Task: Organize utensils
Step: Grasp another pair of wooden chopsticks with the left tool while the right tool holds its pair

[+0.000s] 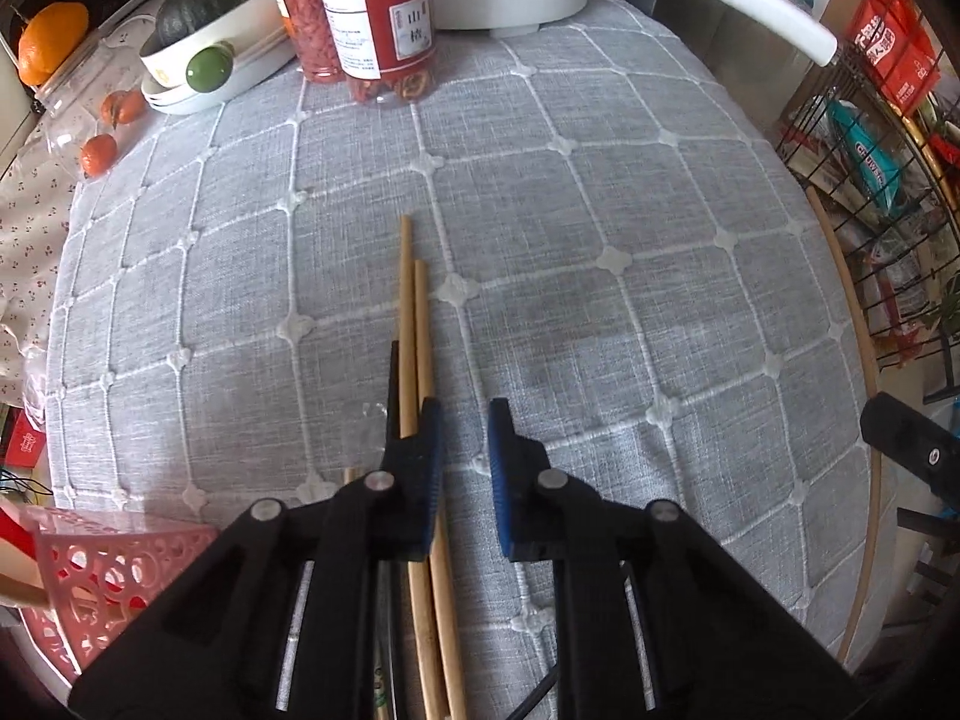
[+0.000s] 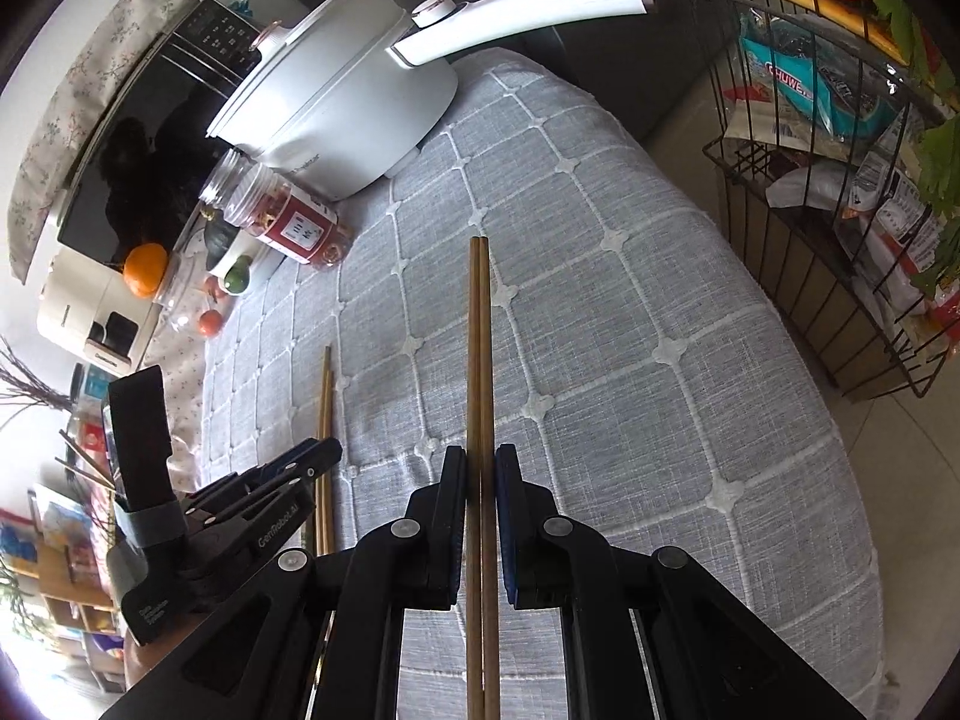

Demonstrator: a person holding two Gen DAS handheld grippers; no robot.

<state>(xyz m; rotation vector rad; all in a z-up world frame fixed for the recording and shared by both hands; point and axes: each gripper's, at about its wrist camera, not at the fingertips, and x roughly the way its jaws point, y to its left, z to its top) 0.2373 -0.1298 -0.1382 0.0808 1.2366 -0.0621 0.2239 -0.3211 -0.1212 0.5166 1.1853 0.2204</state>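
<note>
A pair of light wooden chopsticks (image 1: 414, 324) lies on the grey quilted tablecloth (image 1: 600, 210). My left gripper (image 1: 465, 450) is open just above them; they run under its left finger, and a thin black utensil (image 1: 393, 384) lies beside them. In the right wrist view my right gripper (image 2: 480, 480) is shut on a darker brown pair of chopsticks (image 2: 479, 348), held above the cloth (image 2: 630, 360) and pointing forward. The light pair (image 2: 325, 420) and the left gripper (image 2: 324, 456) show at the left there.
A pink perforated basket (image 1: 108, 564) sits at the near left. Jars of dried fruit (image 1: 378, 18), a bowl with a squash (image 1: 204, 42), small oranges (image 1: 99, 153) and a white electric pot (image 2: 348, 108) stand at the back. A wire snack rack (image 2: 840, 180) stands right of the table.
</note>
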